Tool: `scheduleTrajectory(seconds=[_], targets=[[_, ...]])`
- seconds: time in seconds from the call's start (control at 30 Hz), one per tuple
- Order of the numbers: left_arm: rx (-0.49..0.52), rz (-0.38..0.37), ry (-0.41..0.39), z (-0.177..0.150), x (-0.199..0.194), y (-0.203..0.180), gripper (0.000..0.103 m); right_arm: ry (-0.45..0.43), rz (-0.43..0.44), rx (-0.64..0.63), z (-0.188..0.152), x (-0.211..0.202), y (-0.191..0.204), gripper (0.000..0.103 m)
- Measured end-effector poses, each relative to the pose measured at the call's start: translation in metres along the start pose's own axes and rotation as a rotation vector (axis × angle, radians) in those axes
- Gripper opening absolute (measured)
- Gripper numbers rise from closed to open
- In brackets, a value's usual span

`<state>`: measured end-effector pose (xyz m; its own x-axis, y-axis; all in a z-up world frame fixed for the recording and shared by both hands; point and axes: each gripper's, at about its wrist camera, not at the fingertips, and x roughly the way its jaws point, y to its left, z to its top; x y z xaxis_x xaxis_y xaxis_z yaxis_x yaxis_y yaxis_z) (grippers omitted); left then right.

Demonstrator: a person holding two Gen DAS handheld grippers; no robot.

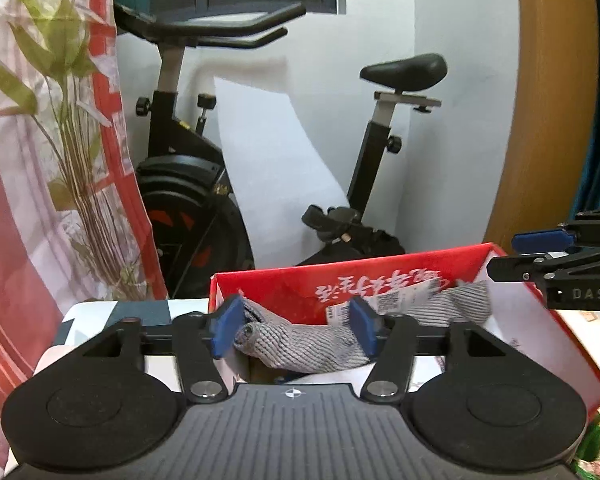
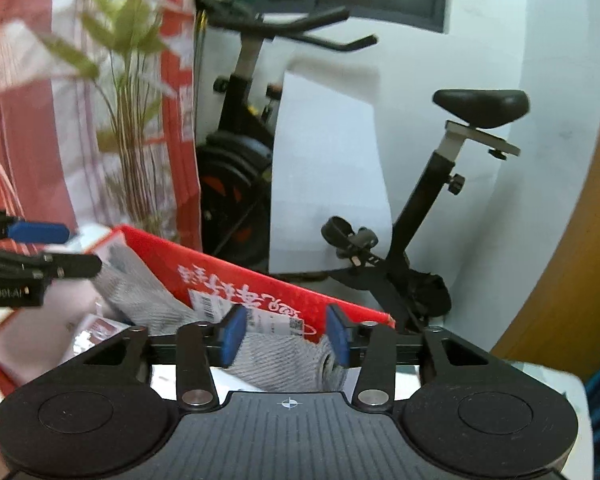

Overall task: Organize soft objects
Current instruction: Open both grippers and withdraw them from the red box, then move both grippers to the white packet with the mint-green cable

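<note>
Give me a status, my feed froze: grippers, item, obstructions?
Left gripper and right gripper open. Grey knit sock draped in red cardboard box, between both jaws. No obstruction seen.

One grey knit sock point(image 1: 308, 344), lower centre. One red cardboard box point(image 1: 380, 276), centre. One exercise bike point(image 1: 204, 184), behind box. One potted plant point(image 1: 76, 128), left. Two grippers: left gripper point(image 1: 294, 326), right gripper point(image 2: 286, 334). Paper tags on sock: count unclear.
</note>
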<state>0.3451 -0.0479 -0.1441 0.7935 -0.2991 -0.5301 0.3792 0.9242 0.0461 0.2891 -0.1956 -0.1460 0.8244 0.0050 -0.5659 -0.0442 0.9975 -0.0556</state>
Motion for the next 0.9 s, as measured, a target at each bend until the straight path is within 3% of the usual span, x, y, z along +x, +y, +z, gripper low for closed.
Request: scheduleTrajectory(seconds=[0.07,0.13,0.2,0.43,0.9], targets=[[0.004,-0.002,-0.014,-0.003,-0.015,-0.003,0.077,-0.024,0.013,0.033,-0.004,-0.017,-0.004,0.050],[0.021,0.019,-0.026,-0.008,-0.032,-0.010,0.085,-0.046,0.026,0.064,-0.010,-0.035,-0.005,0.064],[0.019,0.024,-0.034,-0.013,-0.047,-0.014,0.095,-0.067,0.037,0.092,-0.017,-0.053,-0.005,0.067],[-0.012,0.044,-0.008,-0.035,-0.084,-0.021,0.103,-0.115,0.065,0.158,-0.044,-0.102,0.003,0.102],[-0.129,0.040,0.095,-0.092,-0.113,-0.008,0.103,-0.094,0.061,0.215,-0.106,-0.142,0.024,0.103]])
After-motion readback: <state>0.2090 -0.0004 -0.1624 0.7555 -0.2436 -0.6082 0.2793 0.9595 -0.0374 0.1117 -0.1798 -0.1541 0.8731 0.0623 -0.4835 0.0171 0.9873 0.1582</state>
